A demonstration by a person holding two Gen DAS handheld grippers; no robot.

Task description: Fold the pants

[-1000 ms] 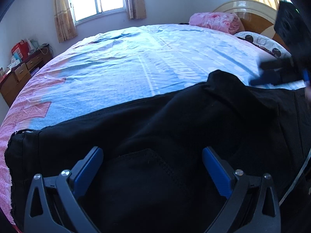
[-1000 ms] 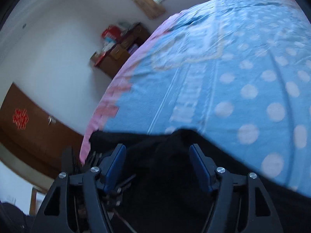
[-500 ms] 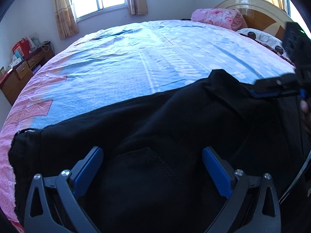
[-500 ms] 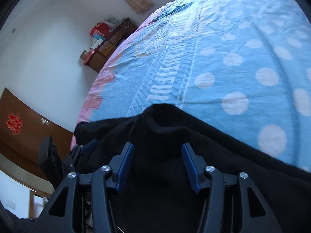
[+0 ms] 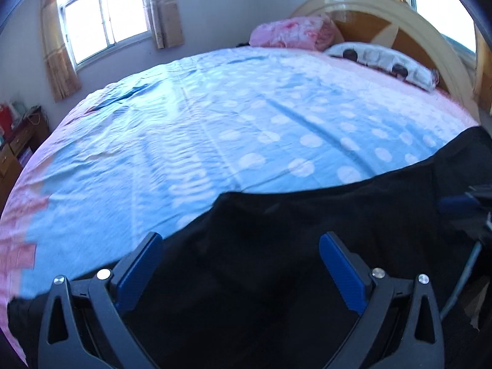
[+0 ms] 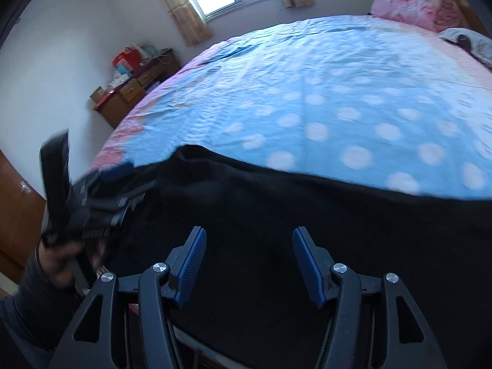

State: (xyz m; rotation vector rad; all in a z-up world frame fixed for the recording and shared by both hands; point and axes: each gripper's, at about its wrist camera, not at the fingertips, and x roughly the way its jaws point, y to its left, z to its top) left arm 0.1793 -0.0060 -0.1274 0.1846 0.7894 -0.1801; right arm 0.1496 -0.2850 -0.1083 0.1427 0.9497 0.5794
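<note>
Black pants [image 5: 276, 246] lie along the near edge of the bed and also show in the right wrist view [image 6: 307, 209]. My left gripper [image 5: 240, 246] is open, its blue pads wide apart over the black cloth, holding nothing. My right gripper [image 6: 249, 240] is open above the pants, empty. The left gripper also shows blurred at the left of the right wrist view [image 6: 101, 196], held by a hand. A bit of the right gripper shows at the right edge of the left wrist view [image 5: 461, 203].
The bed has a blue sheet with white dots [image 5: 246, 123] and pink borders. A pink folded quilt [image 5: 292, 32] and a pillow [image 5: 384, 60] lie by the wooden headboard [image 5: 399, 21]. A wooden dresser [image 6: 132, 92] stands by the far wall under the window.
The right gripper let go of the raised pants fold and opened wider. Both grippers swung and pulled back. The pants now lie lower and flatter along the bed edge.
</note>
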